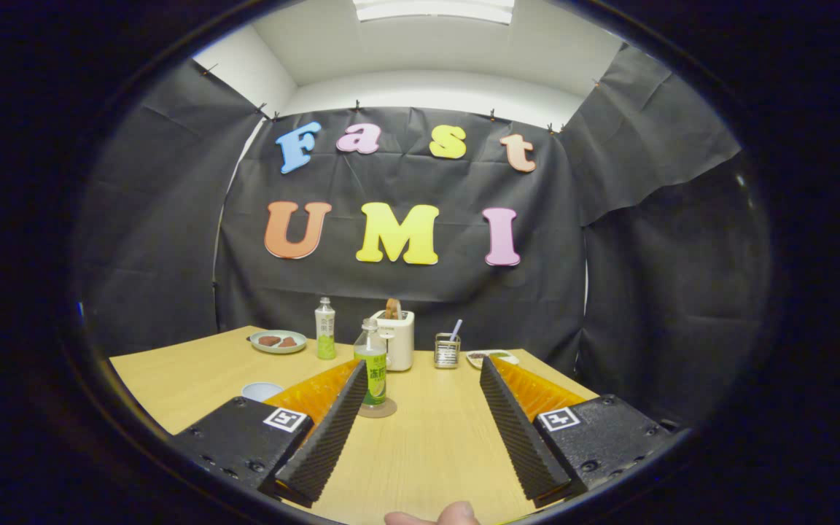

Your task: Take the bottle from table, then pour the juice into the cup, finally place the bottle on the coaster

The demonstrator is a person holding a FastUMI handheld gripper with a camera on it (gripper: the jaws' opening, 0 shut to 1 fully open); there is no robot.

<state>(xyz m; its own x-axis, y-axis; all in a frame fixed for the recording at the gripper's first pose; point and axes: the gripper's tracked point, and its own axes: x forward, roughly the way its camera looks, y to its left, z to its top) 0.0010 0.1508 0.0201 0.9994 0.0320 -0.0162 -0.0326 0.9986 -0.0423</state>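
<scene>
A clear bottle with a green label (374, 364) stands upright on a round grey coaster (383, 410) on the wooden table (427, 445). It is just beyond my left fingertip, which covers its left side. My gripper (424, 368) is open, with nothing between its fingers. A pale cup (259, 390) sits to the left, partly hidden behind my left finger. A second bottle with a green label (325, 329) stands farther back on the table.
A white toaster (398, 340) stands right behind the near bottle. A plate with food (278, 341) lies at the back left, a metal holder (447, 351) and a small dish (493, 357) at the back right. A person's fingertip (438, 515) shows below the fingers.
</scene>
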